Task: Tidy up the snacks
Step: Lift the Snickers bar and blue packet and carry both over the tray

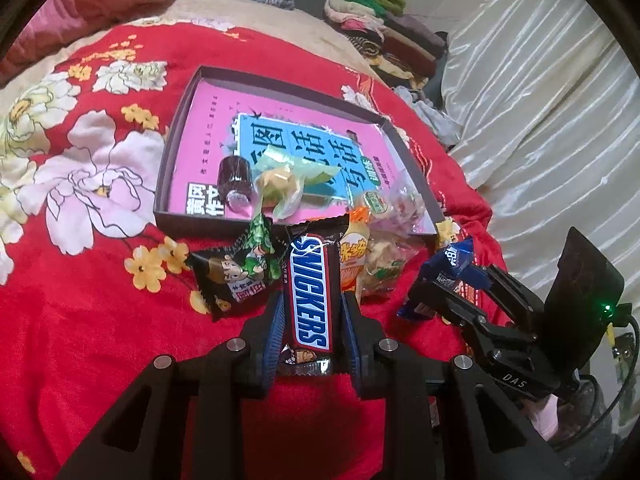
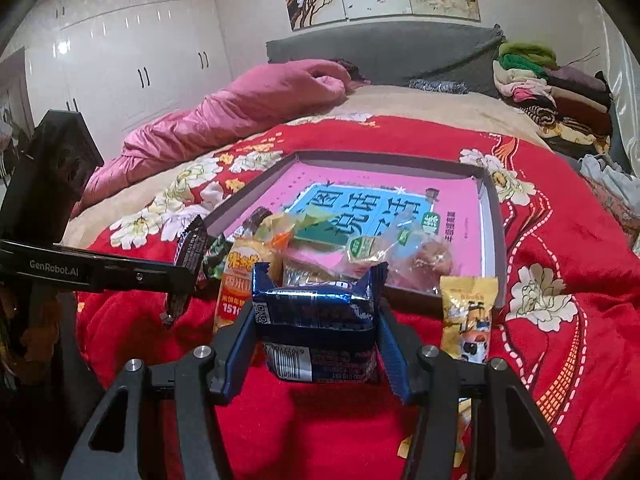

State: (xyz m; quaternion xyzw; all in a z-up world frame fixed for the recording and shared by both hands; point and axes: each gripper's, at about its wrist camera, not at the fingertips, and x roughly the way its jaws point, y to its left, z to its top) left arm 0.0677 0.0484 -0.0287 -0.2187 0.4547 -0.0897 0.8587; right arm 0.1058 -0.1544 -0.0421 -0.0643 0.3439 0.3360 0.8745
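My left gripper is shut on a brown Snickers bar, held lengthwise above the red bedspread. My right gripper is shut on a blue biscuit packet; the left wrist view shows that same blue packet at the right. Just ahead lies a shallow dark box lined with a pink and blue sheet. Inside it rest a dark round cake and a clear-wrapped yellow pastry. An orange rice-cracker pack, a green wrapper and a dark snack packet lie before the box.
A yellow snack pouch lies right of the blue packet. Clear-wrapped pastries sit at the box's near right corner. A pink quilt is bunched at the back left, folded clothes are stacked at the back right, and white wardrobes stand behind.
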